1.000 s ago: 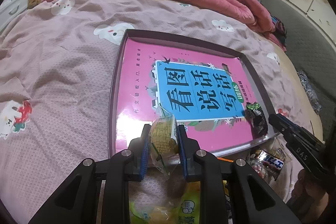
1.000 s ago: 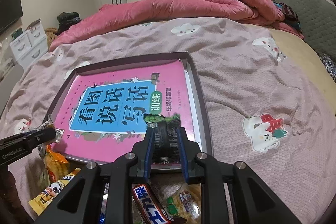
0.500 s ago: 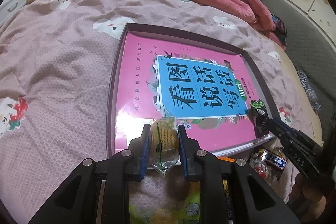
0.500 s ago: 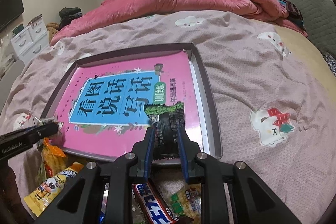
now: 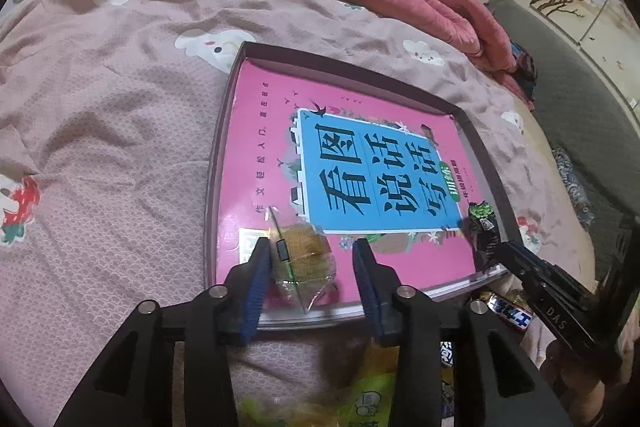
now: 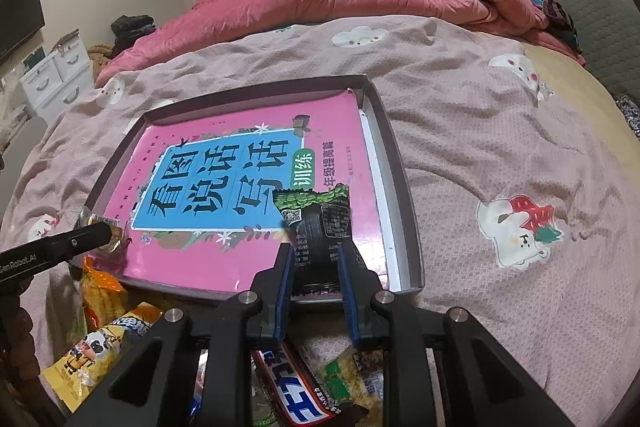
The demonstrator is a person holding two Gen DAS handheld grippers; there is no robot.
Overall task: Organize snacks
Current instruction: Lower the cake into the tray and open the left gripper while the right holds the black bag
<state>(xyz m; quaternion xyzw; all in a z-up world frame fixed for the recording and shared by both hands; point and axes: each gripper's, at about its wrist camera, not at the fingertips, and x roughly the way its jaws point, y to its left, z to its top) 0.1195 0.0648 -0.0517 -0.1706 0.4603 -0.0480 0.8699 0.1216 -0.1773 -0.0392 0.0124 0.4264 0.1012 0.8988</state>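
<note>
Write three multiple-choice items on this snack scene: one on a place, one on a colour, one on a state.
1. Where does the clear-wrapped snack lie?
A. on the pink book in the tray
B. on the blanket
C. on the floor

2. What colour is the packet in the right gripper?
A. yellow
B. black and green
C. white

3. How is the left gripper?
A. clamped on the snack
B. opening, snack loose between
C. out of view

Answers: 1 A, the book lies under it; 2 B, dark wrapper with green top; 3 B, a gap shows beside the snack.
</note>
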